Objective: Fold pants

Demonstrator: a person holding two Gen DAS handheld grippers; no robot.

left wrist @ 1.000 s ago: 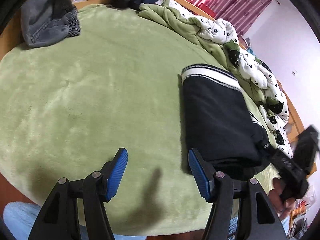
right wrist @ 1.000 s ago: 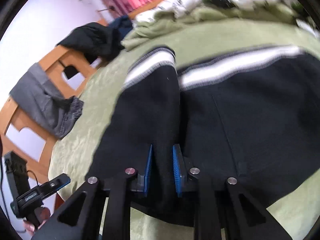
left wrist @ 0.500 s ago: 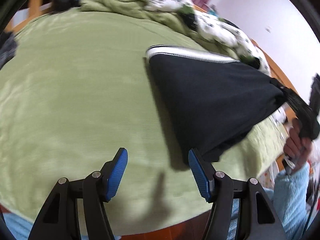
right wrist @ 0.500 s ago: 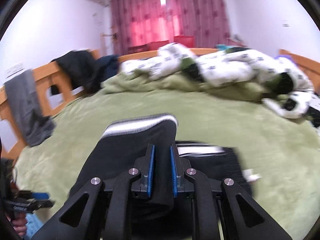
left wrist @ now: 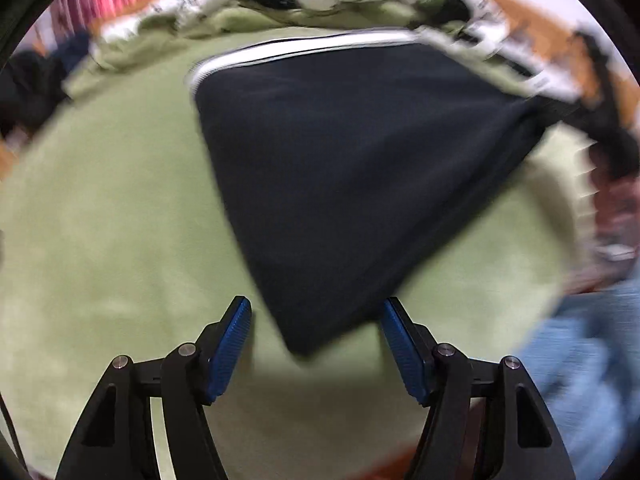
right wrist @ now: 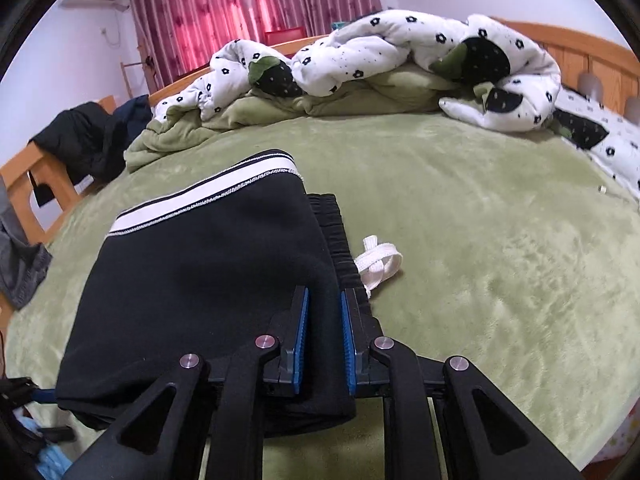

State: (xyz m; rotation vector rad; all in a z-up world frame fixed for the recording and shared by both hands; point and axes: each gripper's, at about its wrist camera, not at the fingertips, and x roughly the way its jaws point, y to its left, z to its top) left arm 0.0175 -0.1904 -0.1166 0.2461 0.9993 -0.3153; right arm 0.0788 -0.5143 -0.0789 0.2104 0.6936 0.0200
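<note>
My right gripper point(right wrist: 323, 334) clamps the near corner of the folded black pants point(right wrist: 200, 288) on the green bed point(right wrist: 500, 240); my left gripper point(left wrist: 316, 334), jaws spread and empty, faces their hanging corner, striped hem farthest away.

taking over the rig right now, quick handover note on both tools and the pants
Right tool: shut on the near edge of the black pants, on the drawstring side, lifting that corner.
Left tool: open, holding nothing, with the hanging corner of the pants just in front of its pads; this view is blurred.
Pants: folded into a compact stack on the green blanket, white stripe at the far edge, white drawstring sticking out on the right.
Done: the main folds look made.
Left: probably set the stack down flat, tuck in the drawstring, release.
</note>
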